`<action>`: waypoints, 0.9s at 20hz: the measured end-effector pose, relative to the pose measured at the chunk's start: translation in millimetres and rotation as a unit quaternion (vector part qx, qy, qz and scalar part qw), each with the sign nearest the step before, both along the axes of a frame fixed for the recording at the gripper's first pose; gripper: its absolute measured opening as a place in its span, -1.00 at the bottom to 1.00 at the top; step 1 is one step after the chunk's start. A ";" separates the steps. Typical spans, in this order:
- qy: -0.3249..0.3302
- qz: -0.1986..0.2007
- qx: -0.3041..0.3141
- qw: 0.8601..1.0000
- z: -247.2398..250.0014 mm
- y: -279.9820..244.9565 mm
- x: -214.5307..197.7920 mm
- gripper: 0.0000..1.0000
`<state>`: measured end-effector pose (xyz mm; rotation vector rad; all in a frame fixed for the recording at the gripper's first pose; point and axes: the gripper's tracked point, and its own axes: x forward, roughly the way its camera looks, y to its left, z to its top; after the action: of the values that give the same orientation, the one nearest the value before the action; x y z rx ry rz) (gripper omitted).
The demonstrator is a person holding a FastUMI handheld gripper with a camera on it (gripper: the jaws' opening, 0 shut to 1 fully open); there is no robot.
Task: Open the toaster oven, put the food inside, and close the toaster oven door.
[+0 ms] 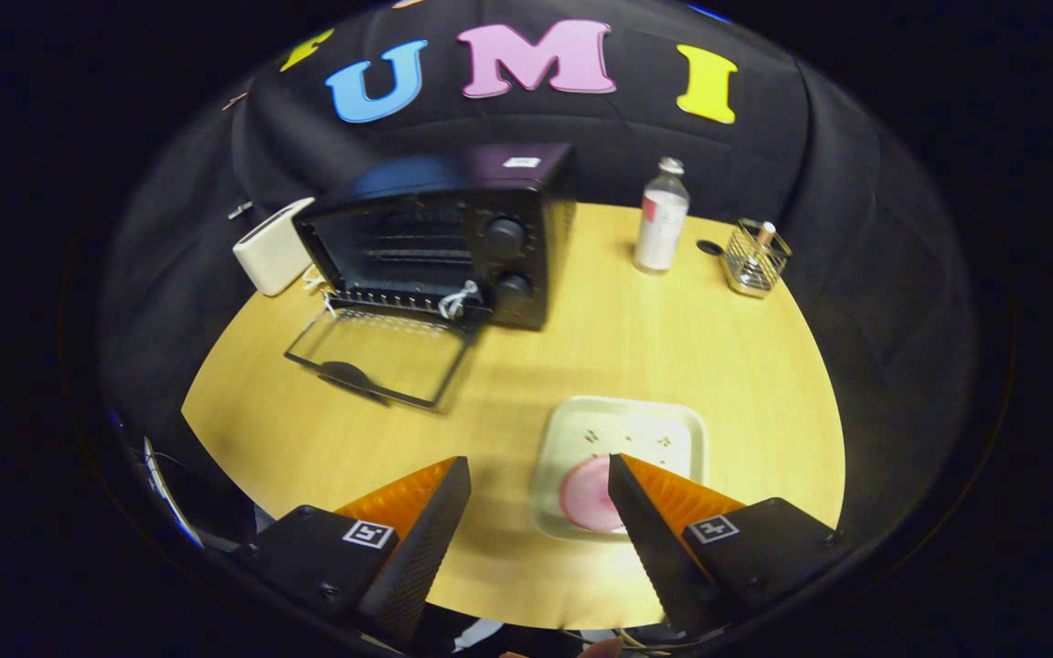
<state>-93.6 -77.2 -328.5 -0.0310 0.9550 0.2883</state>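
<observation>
Gripper (pixel 540 480) hangs spread and empty over the table's near edge. Pink food (pixel 589 493) lies on a plate (pixel 673 425) just ahead, toward its right finger. Oven (pixel 453 238), door down, stands far-left.

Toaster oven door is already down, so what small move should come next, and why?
Probably lower the tool onto the pink food and close on it. The toaster oven stands with its door folded flat on the table, while the food sits on the plate between the open fingers, ungripped.
</observation>
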 end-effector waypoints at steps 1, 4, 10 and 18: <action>0.017 -0.002 -0.005 1.000 -9.1 -18.3 1.3 1.00; 0.067 -0.008 -0.007 0.998 -32.8 -56.7 12.5 1.00; 0.160 -0.040 -0.008 0.986 -87.0 -97.2 30.4 0.69; 0.234 -0.036 -0.022 0.971 -110.9 -90.9 33.7 -0.31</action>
<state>-59.9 -168.1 -439.4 0.0325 1.4292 0.2100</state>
